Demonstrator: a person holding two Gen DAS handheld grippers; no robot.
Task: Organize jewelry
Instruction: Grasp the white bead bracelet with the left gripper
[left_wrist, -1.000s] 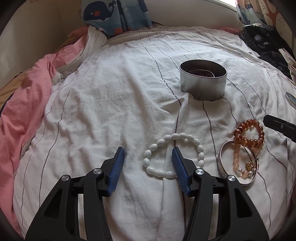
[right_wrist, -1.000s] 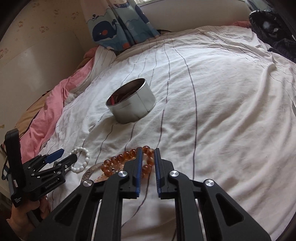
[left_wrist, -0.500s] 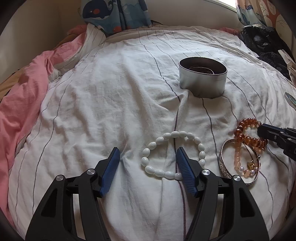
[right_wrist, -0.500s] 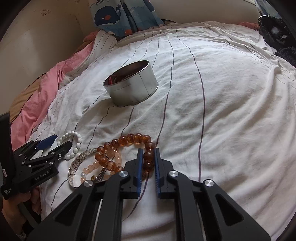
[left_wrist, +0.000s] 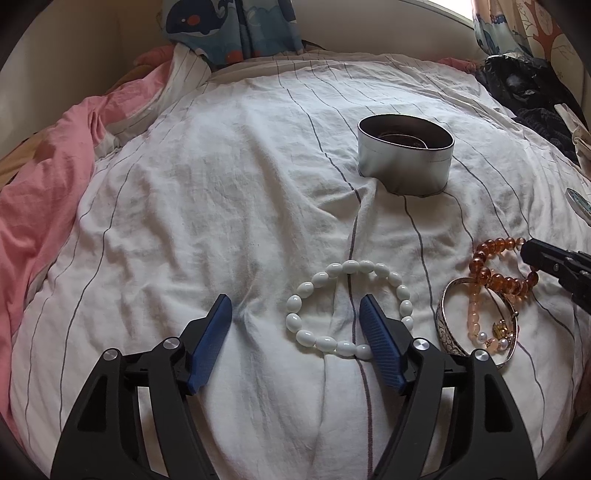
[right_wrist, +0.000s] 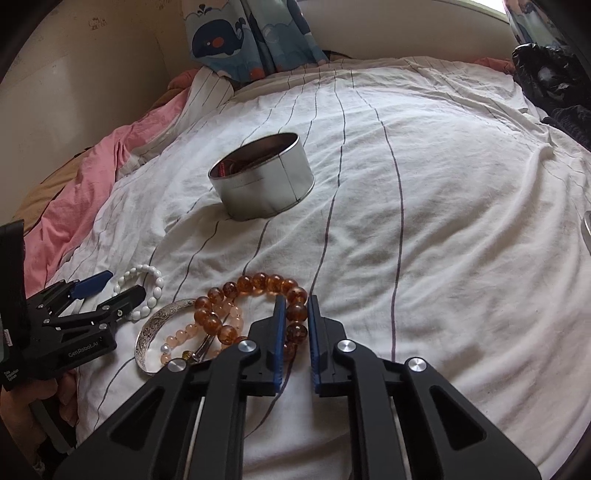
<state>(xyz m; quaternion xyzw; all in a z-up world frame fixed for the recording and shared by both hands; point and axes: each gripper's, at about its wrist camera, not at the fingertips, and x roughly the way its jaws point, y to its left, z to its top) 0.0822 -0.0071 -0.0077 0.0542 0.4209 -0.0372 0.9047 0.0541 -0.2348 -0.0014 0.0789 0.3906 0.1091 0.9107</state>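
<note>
A white bead bracelet lies on the striped white sheet. My left gripper is open, its right finger resting inside the bracelet's ring and its left finger outside. An amber bead bracelet lies beside a silver bangle and a pale pink bead string. My right gripper is nearly shut, its fingers on either side of the amber beads. A round metal tin stands open further back, also seen in the left wrist view, with something dark inside.
A pink blanket is bunched at the left. Whale-print fabric hangs at the bed's far end. Dark clothing lies at the far right. A small round object sits at the right edge.
My right gripper has moved down and forward onto the amber bracelet, beads now between its fingers. My left gripper has opened slightly wider and shifted a little around the white bracelet.
</note>
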